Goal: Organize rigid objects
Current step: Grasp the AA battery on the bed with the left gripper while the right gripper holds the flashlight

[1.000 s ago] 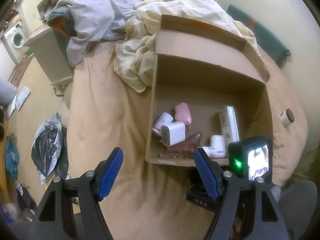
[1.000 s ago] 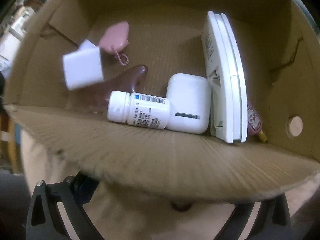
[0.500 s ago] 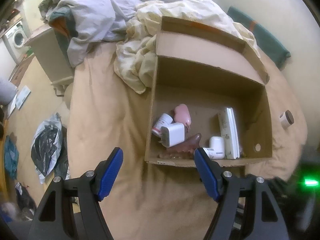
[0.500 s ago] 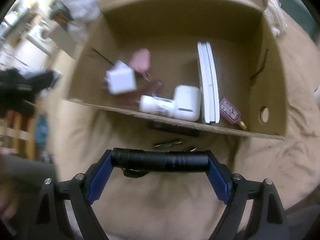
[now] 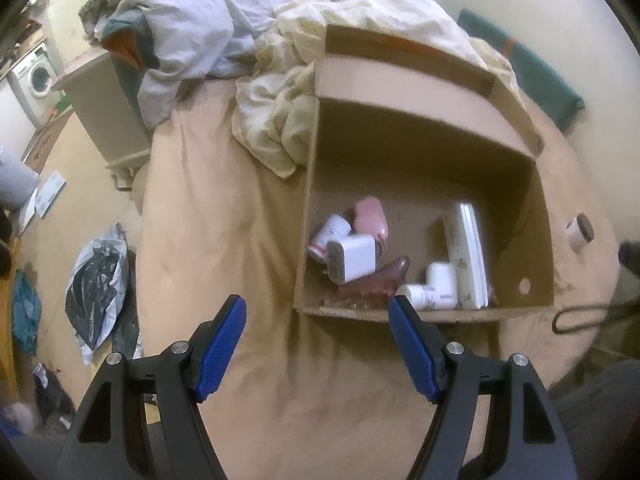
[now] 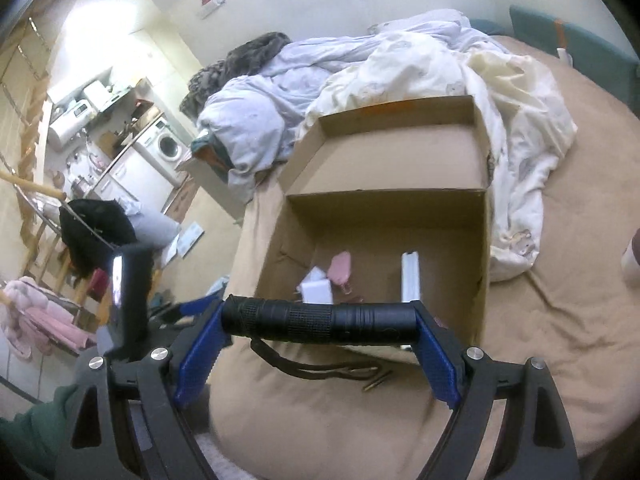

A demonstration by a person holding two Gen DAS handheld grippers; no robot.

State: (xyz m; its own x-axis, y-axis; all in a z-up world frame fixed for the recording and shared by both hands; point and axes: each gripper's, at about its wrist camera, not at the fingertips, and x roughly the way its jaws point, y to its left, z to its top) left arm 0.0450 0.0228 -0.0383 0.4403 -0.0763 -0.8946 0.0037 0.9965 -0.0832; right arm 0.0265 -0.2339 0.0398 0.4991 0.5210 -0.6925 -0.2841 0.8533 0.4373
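Observation:
My right gripper (image 6: 320,312) is shut on a black flashlight (image 6: 280,318), held crosswise between the blue pads above the bed in front of the box. The flashlight's strap (image 6: 304,366) dangles below it. The open cardboard box (image 5: 424,184) lies on the tan bed. Inside it are a white charger (image 5: 356,256), a pink case (image 5: 372,216), a small white bottle (image 5: 332,232), a reddish comb (image 5: 376,284), a pill bottle (image 5: 424,298), a white earbud case (image 5: 442,276) and a flat white device (image 5: 470,256). My left gripper (image 5: 316,304) hovers open over the bed by the box's near edge, with nothing between its jaws.
A small jar (image 5: 578,232) lies on the bed to the right of the box. A thin brass-coloured item (image 6: 376,380) lies on the sheet in front of the box. Crumpled bedding (image 6: 400,64) is piled behind the box. Bags and clothes (image 5: 96,280) litter the floor on the left.
The right gripper has closed on the flashlight, lifted it from the bed at the box's near wall and tipped upward. The left gripper has stayed in place.

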